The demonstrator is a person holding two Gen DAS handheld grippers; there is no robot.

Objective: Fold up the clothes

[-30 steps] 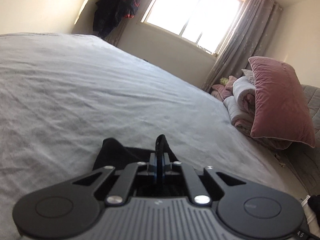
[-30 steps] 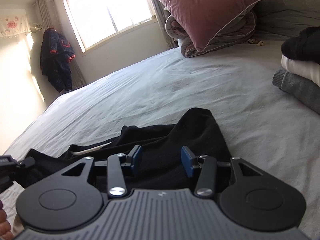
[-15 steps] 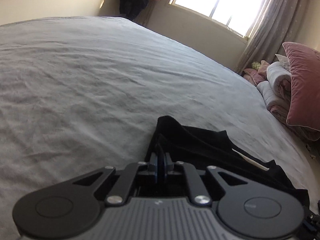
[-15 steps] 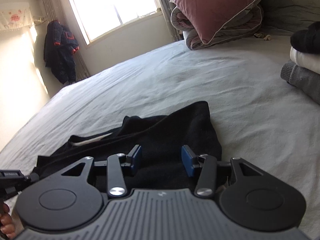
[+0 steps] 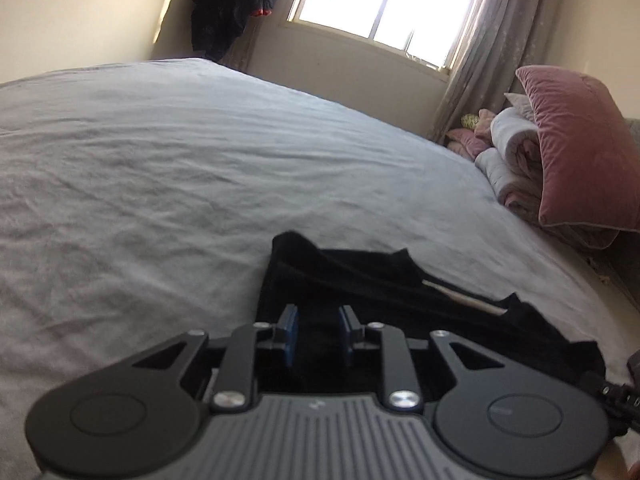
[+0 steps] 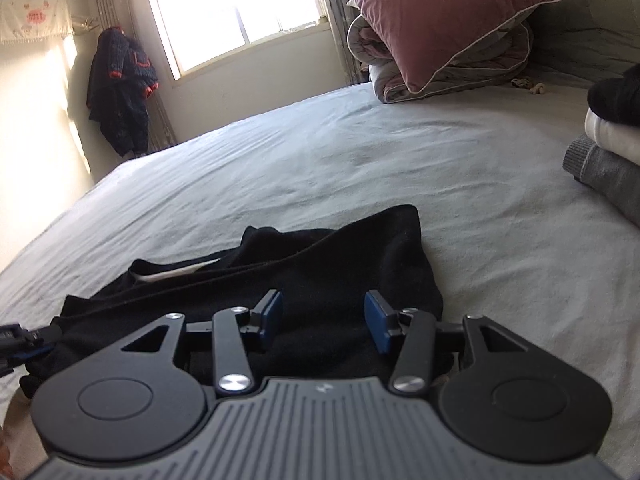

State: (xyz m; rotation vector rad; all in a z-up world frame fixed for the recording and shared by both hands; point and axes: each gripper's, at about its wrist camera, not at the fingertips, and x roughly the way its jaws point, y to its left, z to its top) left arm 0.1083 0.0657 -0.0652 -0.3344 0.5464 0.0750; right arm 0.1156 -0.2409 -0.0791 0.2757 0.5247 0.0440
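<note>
Your left gripper (image 5: pixel 316 334) sits low over the near-left part of the black garment (image 5: pixel 400 300), blue pads parted, nothing between them, so it is released. Your right gripper (image 6: pixel 324 318) is the same: pads spread wider, black cloth showing under the gap, not pinched. Both tools are over the garment's near edge, side by side; the tip of the left one shows at the left rim of the right wrist view.

The black garment lies on the grey bed sheet (image 5: pixel 160 168), right in front of both tools and partly under them. It looks doubled over, with layered edges and a pale strip (image 6: pixel 176 274) showing between layers. Its long axis runs left to right across your reach, so each gripper covers one end: left nearer the left corner (image 5: pixel 286 240), right nearer the rounded right corner (image 6: pixel 404 216). Whether another fold is wanted or this one is done, one moment does not settle.

Further off on the right sits a stack of folded clothes (image 6: pixel 600 160), grey under white under black, well apart from the black garment. Far right, a pink pillow (image 6: pixel 436 12) leans on a rolled quilt (image 6: pixel 472 72). Far wall: window (image 5: pixel 384 0) and a dark hanging jacket (image 5: pixel 232 4).
</note>
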